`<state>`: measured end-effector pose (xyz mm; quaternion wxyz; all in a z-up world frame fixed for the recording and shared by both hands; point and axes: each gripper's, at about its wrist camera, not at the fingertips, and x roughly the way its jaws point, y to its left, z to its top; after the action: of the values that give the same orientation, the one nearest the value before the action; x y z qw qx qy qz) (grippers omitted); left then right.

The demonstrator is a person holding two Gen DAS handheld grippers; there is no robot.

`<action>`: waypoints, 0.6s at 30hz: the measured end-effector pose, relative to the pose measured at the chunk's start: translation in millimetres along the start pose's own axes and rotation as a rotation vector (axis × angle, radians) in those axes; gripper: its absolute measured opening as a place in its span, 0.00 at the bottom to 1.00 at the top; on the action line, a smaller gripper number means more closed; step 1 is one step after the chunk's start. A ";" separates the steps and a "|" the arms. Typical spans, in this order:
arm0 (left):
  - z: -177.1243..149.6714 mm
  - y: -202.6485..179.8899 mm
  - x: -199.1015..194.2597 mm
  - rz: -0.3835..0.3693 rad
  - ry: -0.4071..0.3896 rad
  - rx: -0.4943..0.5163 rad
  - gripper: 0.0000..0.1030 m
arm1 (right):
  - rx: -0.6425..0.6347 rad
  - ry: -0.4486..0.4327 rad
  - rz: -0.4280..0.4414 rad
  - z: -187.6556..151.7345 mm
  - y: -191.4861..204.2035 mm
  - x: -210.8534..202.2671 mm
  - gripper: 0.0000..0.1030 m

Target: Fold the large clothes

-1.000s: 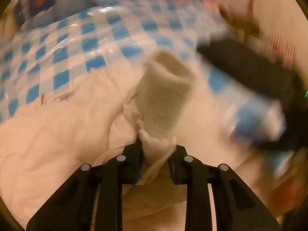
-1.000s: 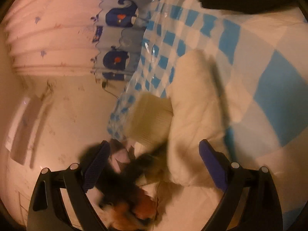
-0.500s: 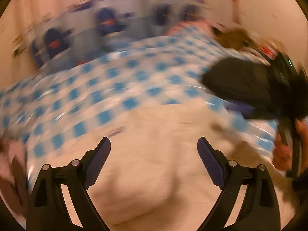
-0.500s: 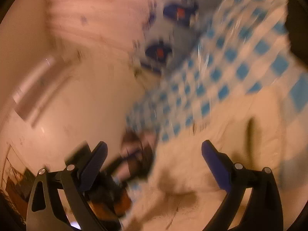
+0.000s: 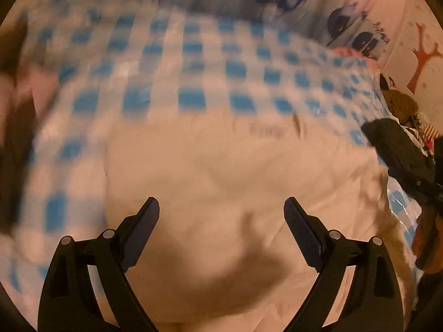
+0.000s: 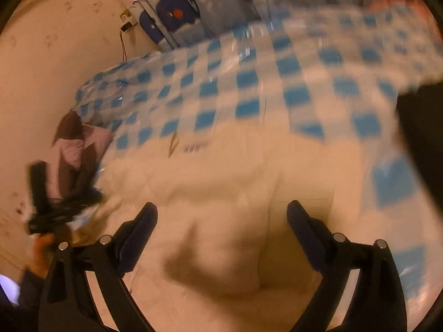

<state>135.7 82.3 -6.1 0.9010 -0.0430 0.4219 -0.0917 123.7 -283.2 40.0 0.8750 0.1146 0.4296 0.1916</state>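
Observation:
A large cream white garment (image 5: 235,182) lies spread on the blue and white checked table cover (image 5: 191,77). It also fills the lower middle of the right wrist view (image 6: 229,199). My left gripper (image 5: 221,213) is open and empty above the garment. My right gripper (image 6: 221,218) is open and empty above the same garment. The right gripper also shows at the right edge of the left wrist view (image 5: 409,160). The left gripper shows at the left edge of the right wrist view (image 6: 52,207). Both views are blurred by motion.
A dark garment (image 6: 423,138) lies on the cover at the right. A brown and pink cloth (image 6: 74,149) hangs at the cover's left edge. A whale-print curtain (image 6: 171,11) hangs behind the table. A wall (image 6: 55,55) stands at the left.
My left gripper was shut on a cuff of the garment one second ago; it has let go and opened. Both grippers have swung up and over the garment, which now lies flat.

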 end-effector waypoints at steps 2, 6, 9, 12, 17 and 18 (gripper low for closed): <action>15.7 4.8 4.7 0.020 -0.012 -0.001 0.85 | -0.022 0.048 -0.059 12.0 1.5 23.7 0.88; 13.3 38.0 70.7 0.047 0.136 -0.078 0.86 | -0.057 0.219 -0.192 2.0 -17.7 96.3 0.91; 3.8 45.7 92.7 0.015 0.167 -0.102 0.86 | -0.059 0.213 -0.188 2.6 -20.1 97.3 0.92; 5.0 41.1 59.4 0.019 0.171 -0.086 0.86 | -0.037 0.159 -0.110 5.5 -19.2 61.7 0.92; -31.3 38.9 -27.8 -0.057 0.094 -0.033 0.86 | -0.109 0.082 -0.077 -30.4 -6.1 -45.4 0.92; -49.3 40.2 -42.0 -0.062 0.101 -0.028 0.86 | -0.106 0.089 -0.074 -39.6 -6.5 -54.4 0.92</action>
<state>76.7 130.1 -12.3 0.8745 -0.0638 0.4667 -0.1157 63.4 -311.2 52.3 0.8663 0.0436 0.4612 0.1867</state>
